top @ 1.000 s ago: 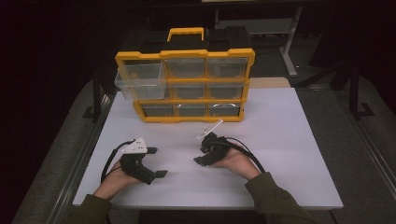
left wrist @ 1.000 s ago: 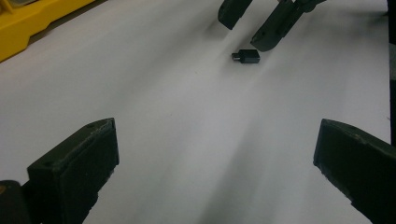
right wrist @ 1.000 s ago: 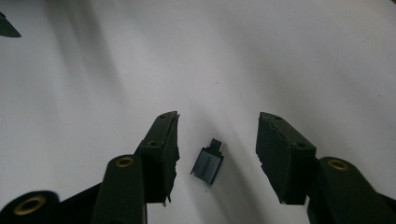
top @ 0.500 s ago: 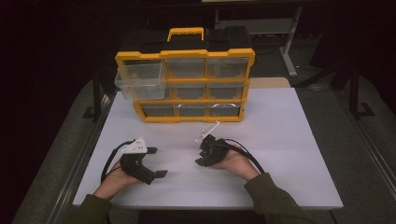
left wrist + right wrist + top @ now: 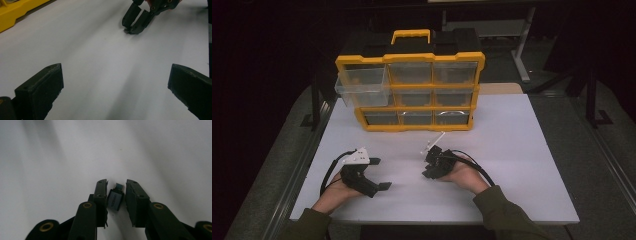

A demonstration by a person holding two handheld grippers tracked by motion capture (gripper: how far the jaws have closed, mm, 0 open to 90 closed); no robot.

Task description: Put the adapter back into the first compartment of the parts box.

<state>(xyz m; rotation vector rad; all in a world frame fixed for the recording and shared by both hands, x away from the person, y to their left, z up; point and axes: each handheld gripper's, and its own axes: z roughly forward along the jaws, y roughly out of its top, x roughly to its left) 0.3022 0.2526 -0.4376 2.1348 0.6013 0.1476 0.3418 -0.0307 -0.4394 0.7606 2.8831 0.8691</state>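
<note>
Seemingly for a pickup, the right tongs stand narrow around a small adapter lying on the surface near the organizer, not yet pinching, while the left tongs rest wide, empty.

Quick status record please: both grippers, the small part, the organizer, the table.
left hand-held gripper: open wide, low over the table, nothing between the jaws
right hand-held gripper: jaws either side of the adapter, a small gap showing at one side; grip not closed
adapter: small grey piece with a connector tip, lying on the table
organizer: yellow and black, at the far side, top-left drawer pulled out
table: white surface
</note>
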